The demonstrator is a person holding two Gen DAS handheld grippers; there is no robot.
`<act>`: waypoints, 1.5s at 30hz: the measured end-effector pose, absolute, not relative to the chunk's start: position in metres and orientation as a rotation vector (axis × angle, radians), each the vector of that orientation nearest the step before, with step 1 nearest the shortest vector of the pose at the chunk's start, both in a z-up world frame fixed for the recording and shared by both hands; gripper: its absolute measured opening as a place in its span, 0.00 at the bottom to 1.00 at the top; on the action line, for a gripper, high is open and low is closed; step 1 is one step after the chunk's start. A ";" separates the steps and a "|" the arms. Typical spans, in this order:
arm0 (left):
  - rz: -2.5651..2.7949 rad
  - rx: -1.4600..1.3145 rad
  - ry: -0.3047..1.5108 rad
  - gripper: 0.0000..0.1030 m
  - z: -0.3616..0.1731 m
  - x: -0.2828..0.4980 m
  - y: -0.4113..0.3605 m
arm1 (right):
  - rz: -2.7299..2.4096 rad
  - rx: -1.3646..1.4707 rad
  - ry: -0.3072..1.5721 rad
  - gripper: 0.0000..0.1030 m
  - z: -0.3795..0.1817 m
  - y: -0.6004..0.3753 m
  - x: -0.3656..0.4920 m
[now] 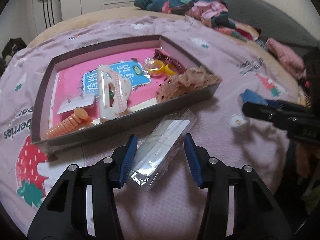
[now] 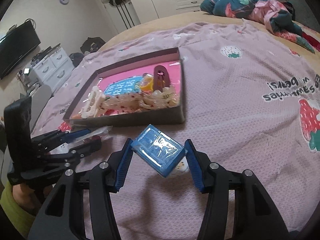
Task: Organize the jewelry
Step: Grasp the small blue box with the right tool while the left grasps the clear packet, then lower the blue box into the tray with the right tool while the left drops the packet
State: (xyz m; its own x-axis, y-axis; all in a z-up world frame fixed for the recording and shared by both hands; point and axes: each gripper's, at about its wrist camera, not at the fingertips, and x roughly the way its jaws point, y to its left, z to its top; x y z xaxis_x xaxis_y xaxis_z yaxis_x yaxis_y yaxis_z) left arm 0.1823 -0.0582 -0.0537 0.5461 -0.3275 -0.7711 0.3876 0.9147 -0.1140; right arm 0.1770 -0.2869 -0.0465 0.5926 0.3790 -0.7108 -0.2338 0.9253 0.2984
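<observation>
In the left wrist view my left gripper (image 1: 160, 138) straddles a clear plastic packet (image 1: 164, 146) lying slantwise on the blanket. Its blue pads (image 1: 130, 156) meet the packet's opposite edges. My right gripper (image 2: 159, 141) is shut on a blue box wrapped in film (image 2: 158, 154), held tilted just above the bed. A small white round piece (image 2: 180, 168) lies under it. Beyond both stands the dark-walled tray (image 1: 124, 128) with a pink floor. It holds a white claw clip (image 1: 112, 92), an orange spiral tie (image 1: 66, 124), yellow rings (image 1: 160, 68) and a lace scrunchie (image 1: 180, 86).
A pink strawberry blanket (image 2: 240, 100) covers the bed. A heap of clothes (image 2: 250, 2) lies at the far side. White drawers (image 2: 52, 64) and a dark screen (image 2: 18, 46) stand off the bed's left. The left gripper (image 2: 94, 137) sits close beside the right one.
</observation>
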 end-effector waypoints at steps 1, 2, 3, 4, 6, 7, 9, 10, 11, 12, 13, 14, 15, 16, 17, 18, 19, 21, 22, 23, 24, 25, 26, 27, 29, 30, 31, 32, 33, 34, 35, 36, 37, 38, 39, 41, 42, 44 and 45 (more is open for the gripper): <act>-0.431 0.050 0.897 0.39 -0.050 0.179 -0.055 | 0.366 0.178 0.862 0.50 -0.044 -0.285 0.175; -0.438 0.023 0.892 0.39 -0.045 0.175 -0.049 | 0.378 0.171 0.855 0.50 -0.040 -0.283 0.173; -0.436 0.014 0.886 0.39 -0.042 0.172 -0.046 | 0.385 0.164 0.846 0.50 -0.036 -0.281 0.171; -0.422 0.005 0.876 0.39 -0.038 0.169 -0.039 | 0.391 0.155 0.836 0.50 -0.032 -0.278 0.169; -0.396 -0.013 0.863 0.38 -0.031 0.165 -0.029 | 0.407 0.142 0.820 0.50 -0.025 -0.274 0.166; -0.378 -0.021 0.854 0.33 -0.028 0.164 -0.023 | 0.413 0.133 0.811 0.50 -0.022 -0.271 0.164; -0.339 -0.024 0.840 0.20 -0.024 0.163 -0.011 | 0.423 0.120 0.798 0.50 -0.015 -0.267 0.163; -0.326 -0.031 0.837 0.20 -0.022 0.163 -0.006 | 0.434 0.117 0.788 0.50 -0.011 -0.264 0.163; -0.316 -0.052 0.836 0.20 -0.021 0.164 0.001 | 0.438 0.113 0.781 0.50 -0.008 -0.261 0.164; -0.303 -0.071 0.830 0.19 -0.019 0.166 0.008 | 0.441 0.110 0.778 0.50 -0.006 -0.258 0.164; -0.296 -0.081 0.827 0.11 -0.017 0.167 0.012 | 0.447 0.109 0.775 0.50 -0.004 -0.256 0.165; -0.289 -0.091 0.823 0.05 -0.015 0.168 0.017 | 0.456 0.109 0.771 0.50 -0.001 -0.253 0.167; -0.285 -0.098 0.816 0.00 -0.013 0.170 0.020 | 0.462 0.109 0.769 0.50 0.001 -0.250 0.168; -0.282 -0.101 0.812 0.00 -0.012 0.171 0.023 | 0.466 0.110 0.767 0.50 0.003 -0.248 0.169; -0.279 -0.103 0.810 0.00 -0.011 0.171 0.025 | 0.472 0.110 0.764 0.50 0.005 -0.246 0.170; -0.277 -0.112 0.811 0.00 -0.011 0.172 0.027 | 0.474 0.110 0.760 0.50 0.006 -0.245 0.171; -0.300 -0.134 0.815 0.00 -0.012 0.171 0.029 | 0.476 0.111 0.758 0.50 0.008 -0.244 0.172; -0.361 -0.152 0.840 0.07 -0.016 0.170 0.026 | 0.479 0.114 0.759 0.50 0.008 -0.244 0.173; -0.364 -0.134 0.863 0.32 -0.020 0.168 0.021 | 0.478 0.113 0.759 0.50 0.008 -0.244 0.173; -0.367 -0.112 0.890 0.48 -0.026 0.167 0.016 | 0.478 0.116 0.759 0.50 0.008 -0.244 0.173; -0.370 -0.104 0.909 0.56 -0.030 0.166 0.012 | 0.479 0.117 0.759 0.50 0.008 -0.244 0.173; -0.382 -0.107 0.926 0.56 -0.035 0.164 0.010 | 0.479 0.118 0.759 0.50 0.008 -0.244 0.173; -0.404 -0.118 0.956 0.56 -0.043 0.162 0.005 | 0.477 0.118 0.757 0.50 0.009 -0.244 0.173; -0.404 -0.122 0.969 0.56 -0.048 0.160 0.004 | 0.477 0.120 0.755 0.50 0.009 -0.245 0.173; -0.400 -0.130 1.012 0.56 -0.062 0.156 0.000 | 0.476 0.127 0.751 0.50 0.010 -0.248 0.174; -0.399 -0.131 1.026 0.56 -0.067 0.155 -0.002 | 0.475 0.130 0.748 0.50 0.010 -0.250 0.176; -0.392 -0.127 1.038 0.55 -0.072 0.153 -0.003 | 0.473 0.134 0.745 0.50 0.011 -0.251 0.177; -0.385 -0.121 1.043 0.55 -0.075 0.152 -0.005 | 0.472 0.137 0.742 0.50 0.011 -0.253 0.178; -0.379 -0.112 1.043 0.54 -0.077 0.152 -0.007 | 0.470 0.139 0.741 0.50 0.011 -0.255 0.180; -0.375 -0.102 1.042 0.47 -0.077 0.150 -0.007 | 0.469 0.142 0.741 0.50 0.012 -0.256 0.182; -0.373 -0.083 1.041 0.41 -0.078 0.149 -0.011 | 0.468 0.145 0.740 0.50 0.012 -0.257 0.184; -0.368 -0.070 1.041 0.37 -0.079 0.148 -0.013 | 0.467 0.146 0.738 0.50 0.012 -0.257 0.185; -0.361 -0.064 1.037 0.37 -0.079 0.147 -0.015 | 0.466 0.146 0.736 0.50 0.013 -0.258 0.188; -0.358 -0.057 1.036 0.37 -0.079 0.148 -0.016 | 0.464 0.144 0.733 0.50 0.014 -0.257 0.191; -0.357 -0.048 1.032 0.36 -0.078 0.147 -0.017 | 0.464 0.142 0.730 0.50 0.015 -0.257 0.194; -0.364 -0.059 1.010 0.36 -0.070 0.147 -0.017 | 0.459 0.137 0.721 0.50 0.018 -0.257 0.200; -0.365 -0.065 0.995 0.36 -0.064 0.148 -0.015 | 0.456 0.136 0.718 0.50 0.019 -0.258 0.204; -0.360 -0.070 0.955 0.36 -0.048 0.152 -0.011 | 0.453 0.130 0.711 0.50 0.023 -0.258 0.214; -0.356 -0.076 0.934 0.36 -0.040 0.154 -0.008 | 0.450 0.126 0.710 0.50 0.024 -0.258 0.217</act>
